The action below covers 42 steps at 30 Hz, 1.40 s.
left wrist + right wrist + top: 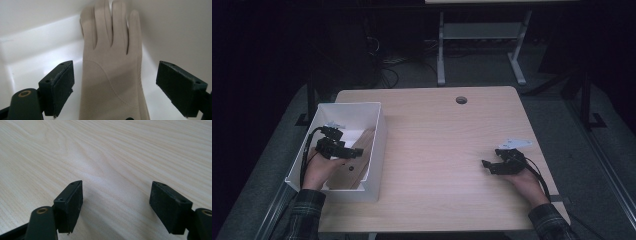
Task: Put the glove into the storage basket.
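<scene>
Beige glove in the white bin

The beige glove lies flat inside my white bin, fingers stretched out together toward the far wall, cuff end nearest me.

White open box sits on light wood table, left side. Beige glove lies in it. Left gripper is over the box, above the glove. Right gripper rests on table, well apart.
</scene>
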Tool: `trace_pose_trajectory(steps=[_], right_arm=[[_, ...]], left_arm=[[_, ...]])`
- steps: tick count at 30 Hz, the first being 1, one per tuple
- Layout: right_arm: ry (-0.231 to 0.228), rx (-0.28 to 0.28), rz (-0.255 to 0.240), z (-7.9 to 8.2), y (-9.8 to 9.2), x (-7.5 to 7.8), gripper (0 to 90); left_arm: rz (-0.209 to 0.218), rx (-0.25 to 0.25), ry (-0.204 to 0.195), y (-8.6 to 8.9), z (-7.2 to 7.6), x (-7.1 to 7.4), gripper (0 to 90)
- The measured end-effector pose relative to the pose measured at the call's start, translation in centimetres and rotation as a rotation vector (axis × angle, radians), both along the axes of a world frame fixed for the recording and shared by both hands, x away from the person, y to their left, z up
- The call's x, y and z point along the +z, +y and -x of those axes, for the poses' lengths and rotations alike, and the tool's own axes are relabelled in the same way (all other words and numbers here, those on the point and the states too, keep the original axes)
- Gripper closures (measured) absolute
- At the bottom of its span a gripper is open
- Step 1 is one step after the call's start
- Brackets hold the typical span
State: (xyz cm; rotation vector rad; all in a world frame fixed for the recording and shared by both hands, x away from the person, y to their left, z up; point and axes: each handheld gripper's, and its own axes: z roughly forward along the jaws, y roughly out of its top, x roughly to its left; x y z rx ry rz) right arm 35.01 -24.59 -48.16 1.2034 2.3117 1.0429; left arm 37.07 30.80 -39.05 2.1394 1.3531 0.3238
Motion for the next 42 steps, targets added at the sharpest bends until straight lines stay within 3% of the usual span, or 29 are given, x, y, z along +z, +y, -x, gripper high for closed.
trace_pose_trajectory(steps=[14, 21, 31, 42], right_arm=[[0.001, 0.002, -0.004, 0.0, 0.1, 0.0, 26.2], [0.001, 0.002, -0.003, 0.0, 0.1, 0.0, 26.2], [0.002, 0.002, -0.002, 0.0, 0.1, 0.0, 26.2], [0.002, 0.002, -0.002, 0.0, 0.1, 0.0, 26.2]], left_arm=[[0.029, 0.0, -0.08, -1.0, -0.8, 5.0, 14.4], [0.083, -0.027, -0.117, -1.9, -0.7, 7.2, 14.5], [0.137, -0.112, -0.139, -4.7, -0.2, 8.6, 14.5], [0.164, -0.206, -0.168, -8.9, 0.7, 9.7, 14.5]])
